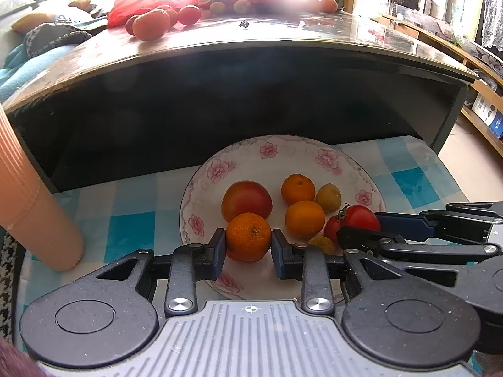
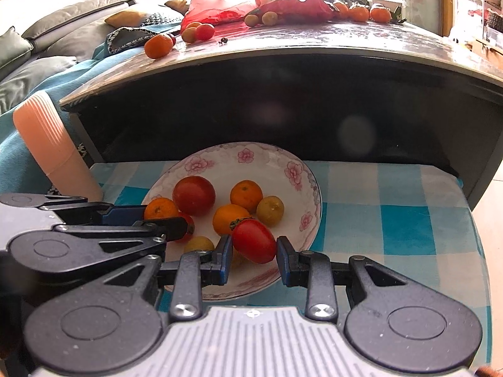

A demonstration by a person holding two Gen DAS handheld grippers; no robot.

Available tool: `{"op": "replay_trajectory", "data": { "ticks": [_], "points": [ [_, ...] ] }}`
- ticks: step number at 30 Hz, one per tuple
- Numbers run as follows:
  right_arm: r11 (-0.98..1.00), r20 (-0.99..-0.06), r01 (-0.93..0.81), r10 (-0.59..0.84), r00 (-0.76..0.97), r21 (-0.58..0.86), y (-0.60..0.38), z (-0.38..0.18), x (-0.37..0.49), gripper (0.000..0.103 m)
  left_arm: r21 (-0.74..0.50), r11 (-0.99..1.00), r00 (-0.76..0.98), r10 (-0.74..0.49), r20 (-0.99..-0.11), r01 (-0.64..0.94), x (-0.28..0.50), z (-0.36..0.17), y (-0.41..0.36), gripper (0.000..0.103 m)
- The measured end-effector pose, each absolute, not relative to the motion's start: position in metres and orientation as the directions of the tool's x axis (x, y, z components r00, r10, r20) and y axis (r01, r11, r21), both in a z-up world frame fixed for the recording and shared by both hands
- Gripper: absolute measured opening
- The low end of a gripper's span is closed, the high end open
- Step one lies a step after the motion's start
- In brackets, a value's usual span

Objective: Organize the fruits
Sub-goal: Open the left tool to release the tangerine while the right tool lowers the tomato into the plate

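Observation:
A floral white plate [image 1: 251, 149] [image 2: 220, 160] sits on a blue checked cloth and holds several fruits: a big red tomato [image 1: 246, 201] [image 2: 194, 194], two oranges [image 1: 298, 188] [image 1: 305, 218] and small yellow-green fruits [image 1: 328, 198]. My left gripper [image 1: 248, 246] is shut on a rough-skinned mandarin [image 1: 249, 235] [image 2: 160, 209] low over the plate's near side. The right wrist view shows my right gripper [image 2: 254, 256] shut on an oval red tomato [image 2: 254, 240] [image 1: 353, 218] with a green stem, just over the plate's near rim. The two grippers are side by side, almost touching.
A dark glass-topped table [image 1: 283, 34] [image 2: 314, 37] overhangs behind the plate, with loose oranges and tomatoes [image 1: 151, 25] [image 2: 158, 45] and a red plastic bag [image 2: 213, 3] on it. A peach ribbed cup [image 1: 31, 204] [image 2: 53, 150] stands left. The checked cloth [image 2: 402, 229] lies bare to the right.

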State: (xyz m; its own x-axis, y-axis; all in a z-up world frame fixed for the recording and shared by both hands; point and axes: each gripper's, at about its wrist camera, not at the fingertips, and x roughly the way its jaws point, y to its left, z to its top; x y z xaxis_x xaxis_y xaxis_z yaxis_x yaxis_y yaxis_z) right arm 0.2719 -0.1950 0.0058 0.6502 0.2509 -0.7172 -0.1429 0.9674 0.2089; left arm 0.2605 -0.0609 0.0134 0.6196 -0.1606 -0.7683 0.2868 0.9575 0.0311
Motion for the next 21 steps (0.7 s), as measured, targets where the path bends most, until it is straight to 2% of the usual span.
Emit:
{"op": "replay_trajectory", "data": {
  "ticks": [15,21],
  "points": [
    [0.97,-0.688,-0.147,0.241,0.685,0.193,-0.194,0.001,0.279,0.048,0.054,0.958,0.637,-0.146,-0.757,0.283,0.268,0.011,-0.064,0.038],
    [0.974,-0.677,-0.143,0.224,0.701,0.174,-0.193,-0.001,0.28,0.048,0.047,0.96,0.634,-0.144,-0.76,0.274,0.272,0.008,-0.064,0.042]
  ]
}}
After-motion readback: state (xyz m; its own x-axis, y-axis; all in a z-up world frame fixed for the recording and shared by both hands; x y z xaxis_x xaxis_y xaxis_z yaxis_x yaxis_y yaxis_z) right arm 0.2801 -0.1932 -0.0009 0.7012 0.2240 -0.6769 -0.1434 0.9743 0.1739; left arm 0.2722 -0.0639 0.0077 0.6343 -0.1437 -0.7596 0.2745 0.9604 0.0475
